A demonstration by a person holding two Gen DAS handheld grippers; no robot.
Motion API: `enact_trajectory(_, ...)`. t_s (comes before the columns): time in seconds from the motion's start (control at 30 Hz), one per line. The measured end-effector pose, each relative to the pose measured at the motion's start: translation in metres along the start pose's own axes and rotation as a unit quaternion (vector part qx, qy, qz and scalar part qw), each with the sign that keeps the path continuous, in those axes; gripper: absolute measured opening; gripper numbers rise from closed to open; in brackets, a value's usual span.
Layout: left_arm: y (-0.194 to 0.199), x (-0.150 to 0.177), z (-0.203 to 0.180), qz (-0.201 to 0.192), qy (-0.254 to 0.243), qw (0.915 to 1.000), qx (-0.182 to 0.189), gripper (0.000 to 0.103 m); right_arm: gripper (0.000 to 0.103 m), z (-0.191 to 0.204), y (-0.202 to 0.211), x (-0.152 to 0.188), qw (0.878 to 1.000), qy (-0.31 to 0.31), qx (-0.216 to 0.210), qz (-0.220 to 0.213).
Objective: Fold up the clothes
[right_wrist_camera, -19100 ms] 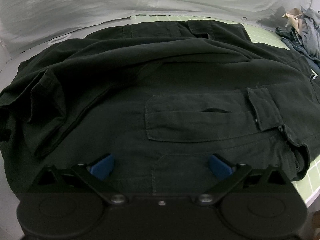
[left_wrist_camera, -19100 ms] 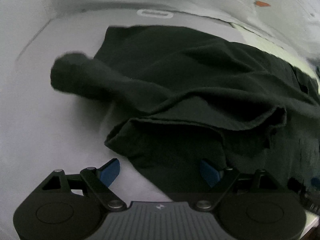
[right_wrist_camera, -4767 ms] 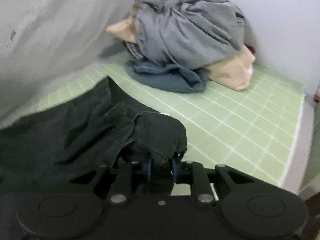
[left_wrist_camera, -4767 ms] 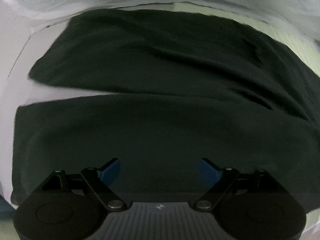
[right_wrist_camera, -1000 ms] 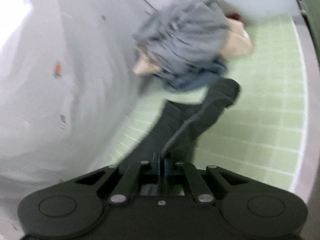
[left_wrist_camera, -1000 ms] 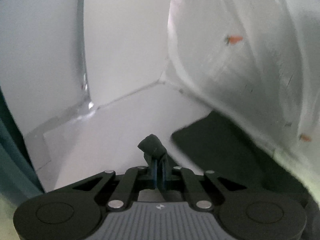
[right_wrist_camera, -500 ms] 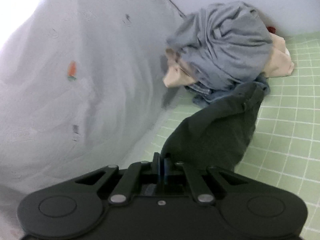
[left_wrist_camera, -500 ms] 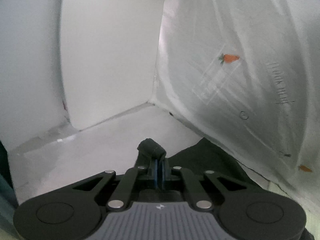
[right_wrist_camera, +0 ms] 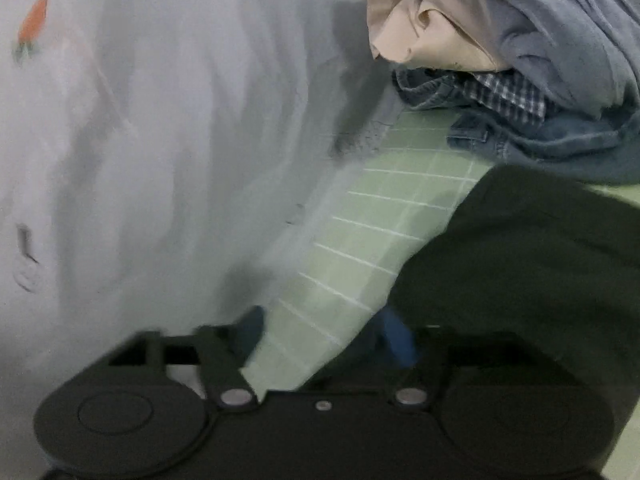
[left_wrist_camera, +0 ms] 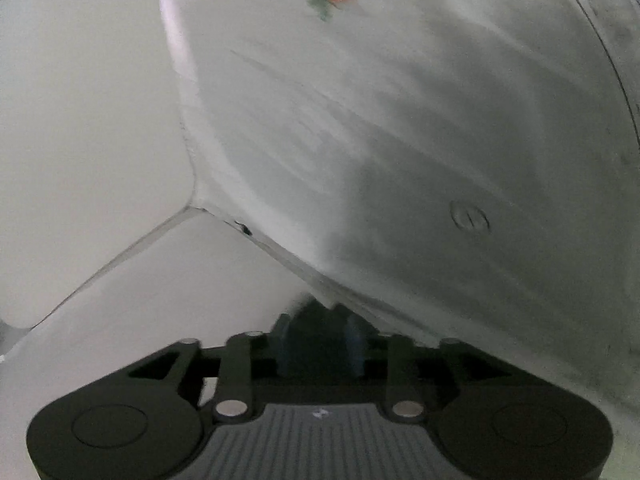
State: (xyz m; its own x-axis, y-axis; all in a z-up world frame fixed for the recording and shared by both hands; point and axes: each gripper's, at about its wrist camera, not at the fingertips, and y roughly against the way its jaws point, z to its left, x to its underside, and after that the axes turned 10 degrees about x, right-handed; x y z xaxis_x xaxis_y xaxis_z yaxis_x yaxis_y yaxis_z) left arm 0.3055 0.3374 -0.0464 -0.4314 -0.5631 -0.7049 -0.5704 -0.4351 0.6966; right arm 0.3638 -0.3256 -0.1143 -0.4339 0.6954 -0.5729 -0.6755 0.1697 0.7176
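In the right wrist view the dark garment lies on the green grid mat, its left edge beside the right blue pad. My right gripper has its jaws opening; bare mat shows between the fingers and nothing is gripped. In the left wrist view my left gripper sits low at the foot of the hanging sheet, jaws opening. A bit of the dark garment shows between its blue pads, which stand apart from it. The rest of the garment is hidden below the gripper body.
A white sheet with carrot prints hangs close ahead, also as the sheet at the left of the right wrist view. A white wall meets the white tabletop. A pile of grey, beige, checked and denim clothes sits at the mat's far end.
Both grippers moved forward and down toward the sheet, and both went from shut on the dark garment to jaws apart. The garment now lies on the mat.
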Motion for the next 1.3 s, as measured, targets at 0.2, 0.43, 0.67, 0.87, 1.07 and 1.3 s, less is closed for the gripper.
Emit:
enact_trajectory(0.2,-0.009,0.075,0.008,0.093,-0.044,0.9947,0.003,0.076,0.094,-0.037,0.043,0.044,0.986,0.102,0.125,-0.051)
enact_trajectory(0.43,0.017,0.128,0.022,0.147,-0.026,0.9887,0.011,0.076,0.101,-0.083,0.054,0.058,0.983,0.075,0.164,-0.026)
enact_trajectory(0.67,0.062,0.136,0.024,0.143,-0.031,0.9884,0.042,0.076,0.086,-0.079,0.044,0.063,0.989,0.065,0.136,-0.005)
enact_trajectory(0.87,0.085,0.14,0.027,0.135,-0.026,0.9891,0.052,0.076,0.052,-0.091,0.058,0.069,0.989,0.088,0.116,-0.02)
enact_trajectory(1.07,0.117,0.149,0.036,0.126,-0.026,0.9903,0.052,0.076,0.044,-0.115,0.075,0.067,0.987,0.1,0.125,-0.028)
enact_trajectory(1.3,0.116,0.151,0.068,0.121,0.013,0.9913,0.051,0.076,0.047,-0.137,0.083,0.063,0.979,0.118,0.16,-0.033)
